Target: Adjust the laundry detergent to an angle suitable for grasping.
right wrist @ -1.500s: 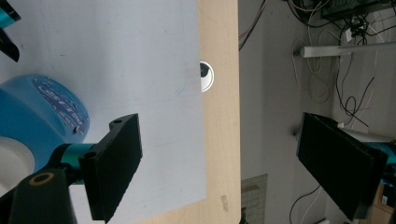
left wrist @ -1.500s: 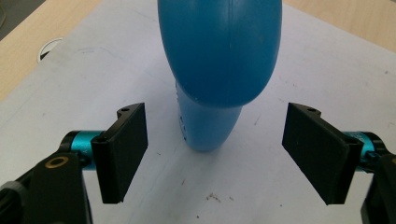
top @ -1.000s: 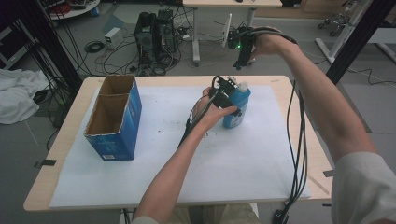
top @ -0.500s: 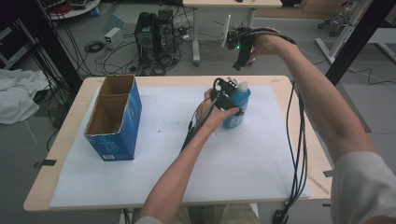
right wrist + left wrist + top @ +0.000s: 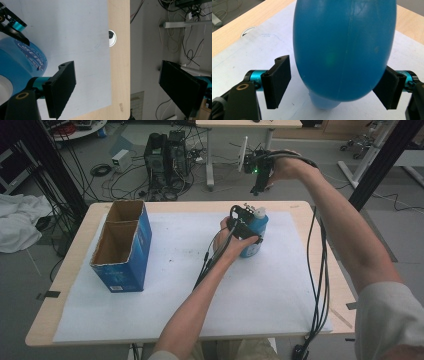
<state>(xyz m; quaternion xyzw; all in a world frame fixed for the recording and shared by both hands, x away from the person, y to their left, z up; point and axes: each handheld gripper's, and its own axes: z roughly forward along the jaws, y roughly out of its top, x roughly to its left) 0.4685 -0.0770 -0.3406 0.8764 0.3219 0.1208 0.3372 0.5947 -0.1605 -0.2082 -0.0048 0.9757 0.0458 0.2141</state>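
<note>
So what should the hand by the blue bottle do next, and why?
Probably squeeze the left gripper shut. The blue bottle already sits between its two open jaws; one looks just about touching and a gap shows at the other, so it isn't gripped yet. The right gripper hangs open, up past the table's far edge.

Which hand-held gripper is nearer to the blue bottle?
Left. The left hand-held gripper has its jaws on either side of the blue bottle. The right hand-held gripper hangs open above the table's far edge, apart from it.
</note>
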